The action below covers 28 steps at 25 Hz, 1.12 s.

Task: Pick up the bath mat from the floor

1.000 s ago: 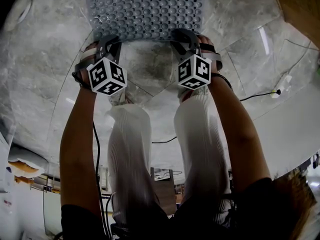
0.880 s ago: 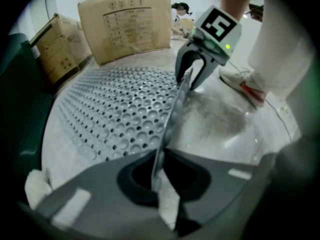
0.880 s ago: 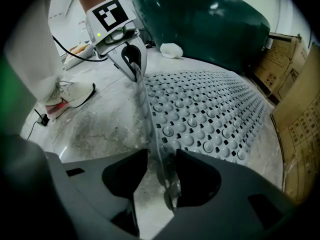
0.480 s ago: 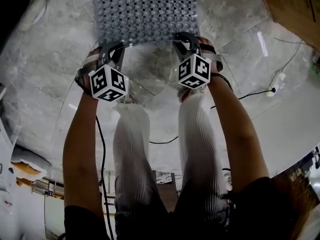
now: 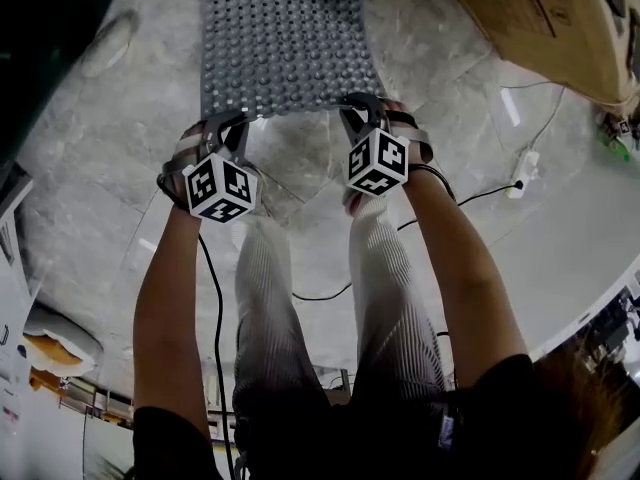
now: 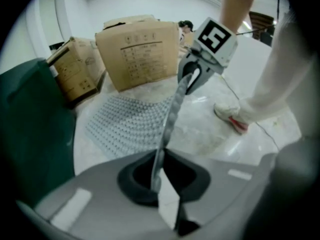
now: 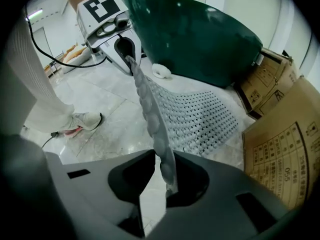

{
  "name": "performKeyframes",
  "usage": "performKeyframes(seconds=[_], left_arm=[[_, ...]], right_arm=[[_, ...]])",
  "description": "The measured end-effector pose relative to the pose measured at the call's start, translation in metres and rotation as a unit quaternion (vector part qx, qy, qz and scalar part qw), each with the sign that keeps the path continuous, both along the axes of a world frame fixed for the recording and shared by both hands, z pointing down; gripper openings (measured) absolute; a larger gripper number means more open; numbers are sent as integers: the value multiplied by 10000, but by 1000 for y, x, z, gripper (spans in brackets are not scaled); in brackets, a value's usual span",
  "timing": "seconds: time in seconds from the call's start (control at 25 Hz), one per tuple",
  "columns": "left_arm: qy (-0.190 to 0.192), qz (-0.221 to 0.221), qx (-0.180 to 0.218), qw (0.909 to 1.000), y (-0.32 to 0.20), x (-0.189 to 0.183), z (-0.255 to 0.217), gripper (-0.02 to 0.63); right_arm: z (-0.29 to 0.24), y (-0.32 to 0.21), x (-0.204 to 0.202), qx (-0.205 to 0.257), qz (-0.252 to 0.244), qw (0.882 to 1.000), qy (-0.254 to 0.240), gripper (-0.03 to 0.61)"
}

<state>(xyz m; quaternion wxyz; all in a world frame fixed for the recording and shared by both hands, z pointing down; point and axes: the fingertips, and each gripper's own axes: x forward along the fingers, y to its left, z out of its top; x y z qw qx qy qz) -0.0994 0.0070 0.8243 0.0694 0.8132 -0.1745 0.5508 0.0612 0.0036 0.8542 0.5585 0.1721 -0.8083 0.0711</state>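
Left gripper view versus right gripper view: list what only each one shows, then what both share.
Only the left gripper view: the right tongs seen from outside, under their marker cube. Only the right gripper view: the left tongs seen from outside, and a white ring on the floor by the tub. Both: the bath mat, its raised edge stretched between the two tongs, whose jaws have just been closing on it; the dark green tub; cardboard boxes; a shoe.

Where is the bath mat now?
Top centre of the head view: the bath mat hangs by its near edge from left gripper and right gripper, whose jaws have just been closing on it; its far end lies on the floor.
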Motion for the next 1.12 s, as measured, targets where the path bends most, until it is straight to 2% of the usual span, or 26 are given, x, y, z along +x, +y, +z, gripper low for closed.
performKeyframes(seconds=[0.6,1.12], left_arm=[[28,-349,344,9988,-20,-3,-175,18],[320,-798,780,9932,-46,-10,-337,18]], right_arm=[[-184,-33,-3,-130,727,9968,-311,40],[-353,-53,-10,187,854,9926,-846,28]])
